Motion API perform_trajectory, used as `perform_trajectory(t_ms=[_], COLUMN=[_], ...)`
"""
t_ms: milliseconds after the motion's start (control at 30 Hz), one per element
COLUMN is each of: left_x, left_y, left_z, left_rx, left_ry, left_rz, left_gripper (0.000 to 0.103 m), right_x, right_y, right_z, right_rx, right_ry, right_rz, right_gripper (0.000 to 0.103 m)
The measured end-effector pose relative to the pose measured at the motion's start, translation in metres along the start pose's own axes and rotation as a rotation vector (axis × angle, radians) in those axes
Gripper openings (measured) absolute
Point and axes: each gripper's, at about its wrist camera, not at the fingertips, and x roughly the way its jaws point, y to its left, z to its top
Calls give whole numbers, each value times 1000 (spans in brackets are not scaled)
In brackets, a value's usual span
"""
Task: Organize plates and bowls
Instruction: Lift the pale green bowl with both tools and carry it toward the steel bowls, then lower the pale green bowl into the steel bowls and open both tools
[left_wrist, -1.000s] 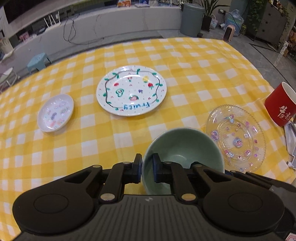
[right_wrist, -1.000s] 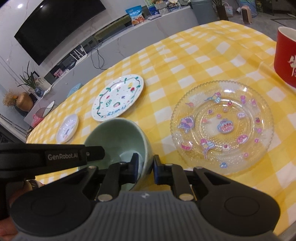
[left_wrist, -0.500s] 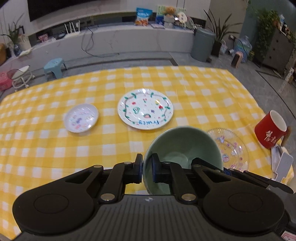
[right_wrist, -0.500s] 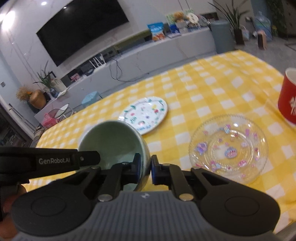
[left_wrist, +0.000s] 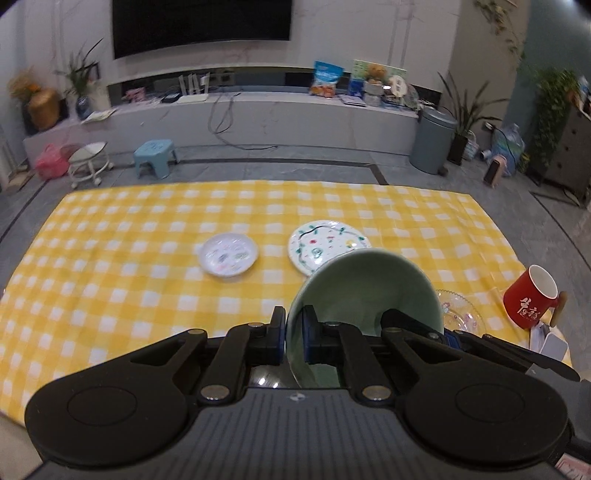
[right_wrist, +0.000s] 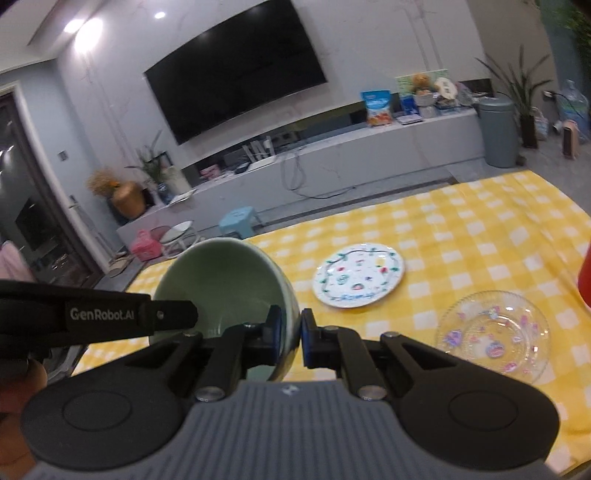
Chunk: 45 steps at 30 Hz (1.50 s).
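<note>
Both grippers hold one pale green bowl (left_wrist: 364, 288) by its rim, high above the yellow checked table (left_wrist: 129, 295). My left gripper (left_wrist: 294, 334) is shut on its left rim. My right gripper (right_wrist: 290, 334) is shut on the right rim of the green bowl (right_wrist: 225, 280). On the table lie a white painted plate (left_wrist: 325, 247), a small white dish (left_wrist: 228, 254) to its left and a clear glass plate (left_wrist: 461, 314) to the right. The painted plate (right_wrist: 357, 278) and glass plate (right_wrist: 493, 334) also show in the right wrist view.
A red mug (left_wrist: 530, 297) stands at the table's right edge, with white items (left_wrist: 546, 341) beside it. Beyond the table are a blue stool (left_wrist: 155, 151), a grey bin (left_wrist: 432, 142) and a long TV bench (left_wrist: 258, 118).
Both grippers have lifted the green bowl well up from the table and tilted back, so the plates look smaller and the room shows. Both grips stay shut.
</note>
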Motion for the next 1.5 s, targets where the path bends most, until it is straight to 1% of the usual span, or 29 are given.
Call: perform_trajectory(t_ms=[33,100,267,400,600,700,833,967,1133,1267,1300,1333,1400,1433,1467,1500], left_x=[0,-1,3,9,30,40,47,49,50,52,53,52,49,48,46,45], left_y=[4,12,33,48,69,75,82,86,90,88,87,86,87,88,89,90], left_z=[-4,-12,-24,-28,-40,-43,-46,-49,-48,-48,-48,-48,-46,-46,-45,-45], left_rx=[-9,4,-31,-57,-83,-106,-122,-128,-141,-126,-123,-121,-128,-136,-143,-148], left_ry=[7,29,60,80,162,187,216,232,230,234,234,228,213,207,200,195], left_rz=[3,15,28,43,32,25,32,23,9,13,19,26,21,18,12,7], left_gripper=[9,8,8,9,9,9,9,11,15,15,18,21,24,26,26,27], right_x=[0,2,10,26,51,63,76,79,80,81,81,81,80,80,80,80], right_y=[3,10,27,32,43,40,34,40,49,50,52,54,57,57,56,56], right_z=[-1,-5,-17,-27,-40,-46,-54,-59,-64,-64,-64,-64,-65,-65,-65,-65], right_rx=[-6,-24,-82,-65,-98,-90,-55,-103,-184,-212,-232,-252,-284,-286,-277,-272], right_ry=[9,27,75,135,208,240,292,281,264,261,260,255,244,243,242,245], right_rz=[9,24,38,61,50,48,67,50,17,5,-3,-11,-26,-23,-10,-7], right_gripper=[8,8,8,8,8,8,9,9,9,8,9,10,16,18,23,24])
